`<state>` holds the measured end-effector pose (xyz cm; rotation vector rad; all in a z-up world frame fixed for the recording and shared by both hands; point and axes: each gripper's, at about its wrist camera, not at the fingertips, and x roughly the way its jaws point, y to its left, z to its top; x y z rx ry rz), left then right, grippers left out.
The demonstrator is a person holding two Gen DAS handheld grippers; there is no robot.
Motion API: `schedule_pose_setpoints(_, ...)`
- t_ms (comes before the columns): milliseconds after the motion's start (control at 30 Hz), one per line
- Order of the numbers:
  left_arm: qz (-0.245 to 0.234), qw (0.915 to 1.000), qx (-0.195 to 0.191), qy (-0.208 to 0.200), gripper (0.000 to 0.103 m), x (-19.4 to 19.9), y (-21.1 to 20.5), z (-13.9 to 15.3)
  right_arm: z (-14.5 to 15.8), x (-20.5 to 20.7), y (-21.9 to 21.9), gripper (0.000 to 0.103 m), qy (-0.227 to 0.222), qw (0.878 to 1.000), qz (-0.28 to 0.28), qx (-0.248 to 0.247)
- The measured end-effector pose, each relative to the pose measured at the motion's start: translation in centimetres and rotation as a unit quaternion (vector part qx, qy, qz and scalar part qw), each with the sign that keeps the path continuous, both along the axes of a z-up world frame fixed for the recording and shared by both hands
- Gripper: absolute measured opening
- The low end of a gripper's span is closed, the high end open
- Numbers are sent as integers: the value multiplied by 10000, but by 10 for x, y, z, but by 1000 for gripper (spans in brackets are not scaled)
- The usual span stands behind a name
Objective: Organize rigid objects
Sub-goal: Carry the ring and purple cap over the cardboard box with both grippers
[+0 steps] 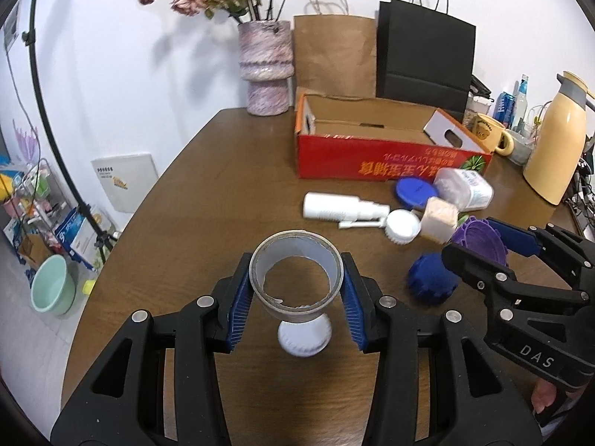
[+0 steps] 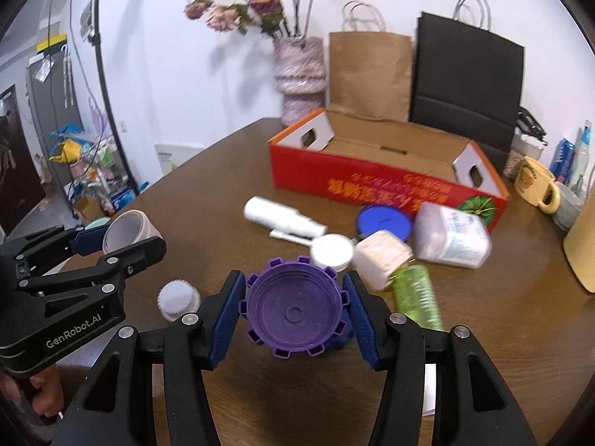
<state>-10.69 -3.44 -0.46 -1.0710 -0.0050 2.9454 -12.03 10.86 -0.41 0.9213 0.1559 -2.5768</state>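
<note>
A: Left wrist view first. What's the left hand-held gripper (image 1: 296,299) doing?

B: It's clamped on a roll of clear tape (image 1: 296,273), held above the desk (image 1: 208,193), ring opening facing up toward the camera. The red cardboard box (image 1: 386,148) lies ahead and to the right, open top, long side across the view.

A: And the right wrist view?

B: The right hand-held gripper (image 2: 293,312) grips a purple notched lid (image 2: 293,308), hollow side to the camera, pads on its rim. The box (image 2: 386,182) sits straight ahead beyond the loose bottles, so I'd judge this hand nearer.
</note>
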Motion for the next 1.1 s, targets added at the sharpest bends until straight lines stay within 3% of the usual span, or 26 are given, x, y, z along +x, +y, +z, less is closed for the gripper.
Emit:
schedule_pose_setpoints(500, -145, 9998, 58, 153, 40, -45, 45, 25, 25, -34, 55, 59, 280, 9981, -519, -182)
schedule_pose_setpoints(1100, -130, 9996, 119, 218, 40, -101, 78, 40, 33, -84, 84, 59, 377, 9952, -862, -251)
